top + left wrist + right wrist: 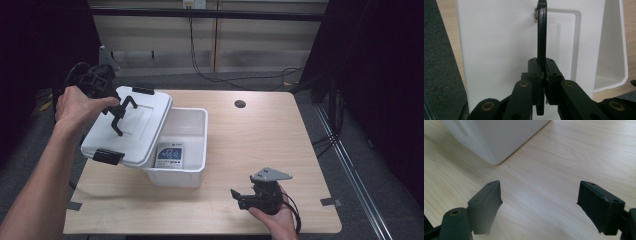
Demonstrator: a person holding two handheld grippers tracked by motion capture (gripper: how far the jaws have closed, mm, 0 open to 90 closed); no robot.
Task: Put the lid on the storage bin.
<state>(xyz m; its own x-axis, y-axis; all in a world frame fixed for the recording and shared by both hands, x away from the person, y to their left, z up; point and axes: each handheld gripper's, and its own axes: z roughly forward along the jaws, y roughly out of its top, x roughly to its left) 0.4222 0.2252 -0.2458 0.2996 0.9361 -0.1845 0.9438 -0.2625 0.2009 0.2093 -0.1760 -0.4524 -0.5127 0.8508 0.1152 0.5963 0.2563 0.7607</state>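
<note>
A white box lid with a black carry handle hangs tilted over the left half of an open white storage box. My left gripper is shut on that handle. In the left gripper view the handle runs up from between the jaws of my left gripper, with the lid behind it and the box at the right. A blue and white packet lies inside the box. My right gripper rests near the table's front right, open with nothing between its fingers.
The wooden table has a round cable hole at the back. Black latches sit on the lid's ends. A corner of the box lies ahead of the right gripper. Cables run over the floor behind the table.
</note>
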